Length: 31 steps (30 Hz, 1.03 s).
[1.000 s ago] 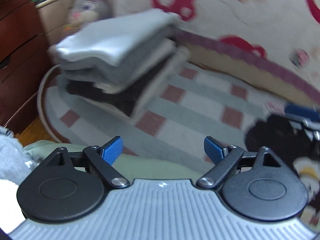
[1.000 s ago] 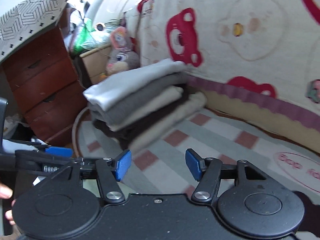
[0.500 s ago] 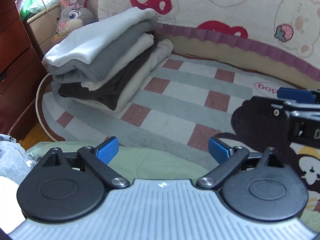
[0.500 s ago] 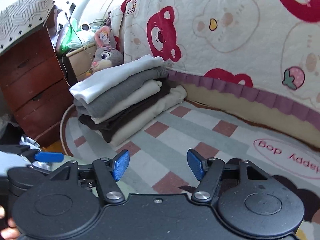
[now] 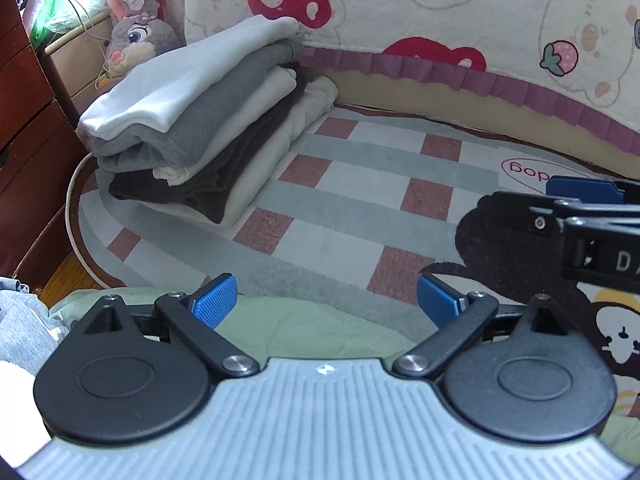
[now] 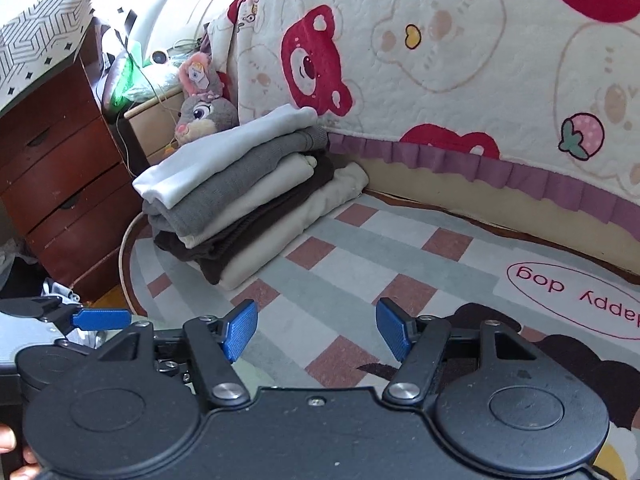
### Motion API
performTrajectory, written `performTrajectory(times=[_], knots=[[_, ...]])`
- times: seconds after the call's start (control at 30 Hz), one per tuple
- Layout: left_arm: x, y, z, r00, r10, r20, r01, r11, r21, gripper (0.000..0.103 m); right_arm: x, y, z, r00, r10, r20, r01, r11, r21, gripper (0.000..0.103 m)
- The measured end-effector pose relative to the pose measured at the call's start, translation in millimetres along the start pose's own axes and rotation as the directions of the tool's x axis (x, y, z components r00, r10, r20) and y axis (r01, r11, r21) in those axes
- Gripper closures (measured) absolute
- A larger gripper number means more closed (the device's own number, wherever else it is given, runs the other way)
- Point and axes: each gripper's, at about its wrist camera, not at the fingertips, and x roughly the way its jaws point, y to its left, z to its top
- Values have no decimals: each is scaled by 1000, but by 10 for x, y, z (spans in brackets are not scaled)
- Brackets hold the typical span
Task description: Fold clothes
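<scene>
Floor carries a checked rug [image 5: 352, 200], grey-green and brick-red squares, lying along a bed hung with a bear-print quilt [image 6: 460, 52]. Wooden drawers [image 6: 60, 184] and a plush rabbit [image 5: 136, 40] stand at far left. Stack of folded clothes [image 5: 200, 128] rests on the rug's far-left end beside the bed, long axis running diagonally toward the bed. Pale green garment [image 5: 304, 328] lies under the left gripper [image 5: 326, 300]. Left gripper and right gripper [image 6: 316, 330]: jaws have just been opening, now wide, nothing between them.

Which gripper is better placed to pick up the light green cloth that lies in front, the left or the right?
Probably left. The open left gripper points right over the crumpled light green cloth. The open right gripper faces mostly checked rug.
</scene>
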Motion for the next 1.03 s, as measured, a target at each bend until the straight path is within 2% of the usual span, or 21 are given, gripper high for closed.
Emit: performTrajectory(times=[0.17,0.47,1.03], knots=[[-6,43,-7,1000,-1,20,1,1000,-15,5,12,18,-3,1000,3,-5,-3,1000,3,32],[15,66,-8,1000,-18,0,18,999,-27,2,32,33,0,1000,6,-23,-6,1000,0,32],[26,69,-26,1000,4,2,-4,1000,-10,0,71,86,-29,998,35,-55,-36,999,-17,32]])
